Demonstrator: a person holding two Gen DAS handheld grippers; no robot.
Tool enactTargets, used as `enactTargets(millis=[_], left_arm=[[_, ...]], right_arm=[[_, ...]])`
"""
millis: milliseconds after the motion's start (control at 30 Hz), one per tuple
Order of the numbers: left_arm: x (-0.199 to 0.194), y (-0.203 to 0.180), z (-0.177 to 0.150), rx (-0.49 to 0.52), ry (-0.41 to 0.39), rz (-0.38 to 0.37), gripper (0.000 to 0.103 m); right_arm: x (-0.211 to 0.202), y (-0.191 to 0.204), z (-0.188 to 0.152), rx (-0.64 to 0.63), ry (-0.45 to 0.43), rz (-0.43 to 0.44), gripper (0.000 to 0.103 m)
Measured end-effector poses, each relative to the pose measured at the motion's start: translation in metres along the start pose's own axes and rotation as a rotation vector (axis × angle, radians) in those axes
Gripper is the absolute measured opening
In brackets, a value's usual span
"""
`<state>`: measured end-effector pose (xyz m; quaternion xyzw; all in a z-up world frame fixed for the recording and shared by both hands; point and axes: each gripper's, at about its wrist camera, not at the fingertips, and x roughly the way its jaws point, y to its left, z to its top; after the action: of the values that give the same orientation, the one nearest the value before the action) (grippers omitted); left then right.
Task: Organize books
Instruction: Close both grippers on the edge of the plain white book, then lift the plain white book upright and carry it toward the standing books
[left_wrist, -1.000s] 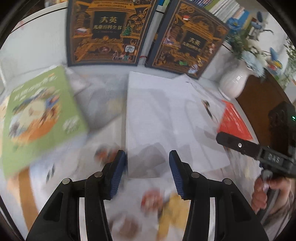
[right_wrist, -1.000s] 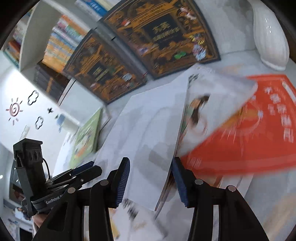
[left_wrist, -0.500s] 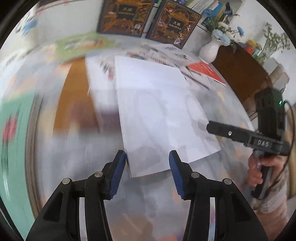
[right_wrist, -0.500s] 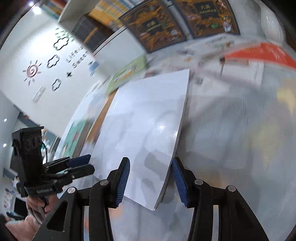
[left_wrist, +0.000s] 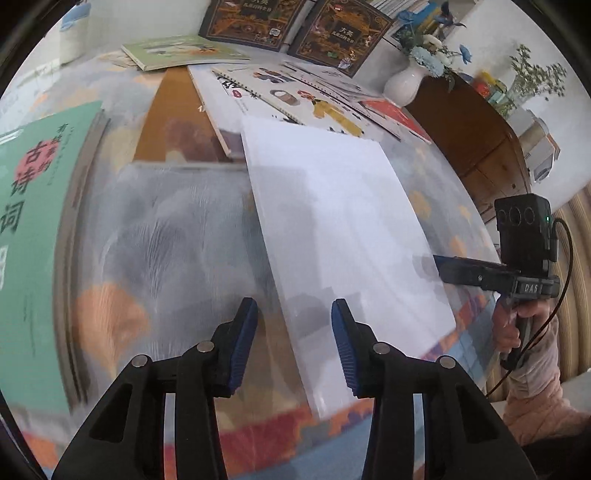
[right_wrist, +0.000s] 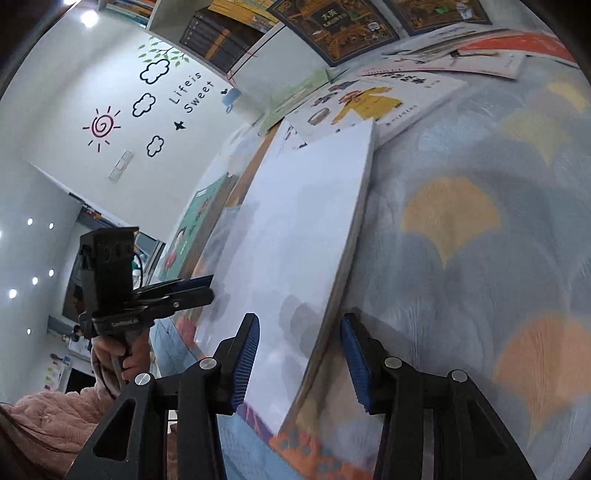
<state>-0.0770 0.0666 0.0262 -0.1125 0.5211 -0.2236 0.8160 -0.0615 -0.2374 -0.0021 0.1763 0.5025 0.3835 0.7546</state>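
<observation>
A plain white book (left_wrist: 340, 229) hangs tilted between my two grippers, just over the patterned carpet (right_wrist: 461, 221). My left gripper (left_wrist: 293, 306) straddles the book's left edge near its front corner. One finger lies over the cover and the other sits outside the edge. Its jaws are closing with the book between them. My right gripper (right_wrist: 300, 317) straddles the right page edge (right_wrist: 347, 240) in the same way, and its jaws are closing too. Each gripper shows in the other's view: the right gripper (left_wrist: 439, 264) and the left gripper (right_wrist: 199, 288) sit at the book's sides.
A green book (left_wrist: 33, 229) lies at the left and a brown one (left_wrist: 177, 122) beyond it. Illustrated books (left_wrist: 306, 96) and a red one (left_wrist: 395, 114) are spread farther back. Two dark ornate books (left_wrist: 258, 18) lean at the shelf, beside a white vase (left_wrist: 404, 86) and a wooden cabinet (left_wrist: 476, 140).
Both grippers drew back from the leaning books and the spread pile, with the white book travelling between them. It now hangs over the carpet. The left jaws look slightly narrower.
</observation>
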Motion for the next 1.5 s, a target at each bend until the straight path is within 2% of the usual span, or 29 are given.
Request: enactTargets(millis=[133,267,333,400,433,600,767,1233,1333,1367,1500], left_arm=[[0.005,0.007,0.011,-0.048,-0.023,-0.033,0.038],[0.012,0.010,0.018,-0.031,-0.056,-0.061,0.038],[0.016,0.018,0.023,-0.043,-0.079,-0.078,0.033],[0.015,0.027,0.021,-0.098,-0.095,-0.111,0.030],[0.015,0.029,0.020,-0.114,-0.103,-0.118,0.029],[0.015,0.019,0.017,-0.051,-0.151,-0.056,0.030],[0.016,0.028,0.018,-0.075,-0.150,-0.106,0.030],[0.018,0.028,0.016,-0.069,-0.170,-0.109,0.030],[0.019,0.029,0.016,-0.067,-0.165,-0.112,0.030],[0.019,0.030,0.017,-0.071,-0.159,-0.116,0.030],[0.017,0.032,0.017,-0.111,-0.150,-0.118,0.028]], right_arm=[[0.009,-0.005,0.020,-0.024,0.002,0.047,0.042],[0.010,-0.011,0.027,-0.025,0.010,0.071,0.038],[0.009,-0.011,0.024,-0.052,-0.002,0.053,0.027],[0.009,-0.013,0.020,-0.078,-0.042,0.036,0.019],[0.007,-0.014,0.018,-0.087,-0.057,0.039,0.019],[0.007,-0.010,0.017,-0.099,-0.076,0.015,0.019],[0.008,-0.009,0.020,-0.096,-0.082,0.015,0.019],[0.006,-0.007,0.018,-0.102,-0.088,-0.001,0.019],[0.006,-0.002,0.017,-0.114,-0.095,-0.030,0.019],[0.007,0.004,0.016,-0.135,-0.098,-0.063,0.019],[0.016,0.041,0.006,-0.265,-0.130,-0.297,0.026]])
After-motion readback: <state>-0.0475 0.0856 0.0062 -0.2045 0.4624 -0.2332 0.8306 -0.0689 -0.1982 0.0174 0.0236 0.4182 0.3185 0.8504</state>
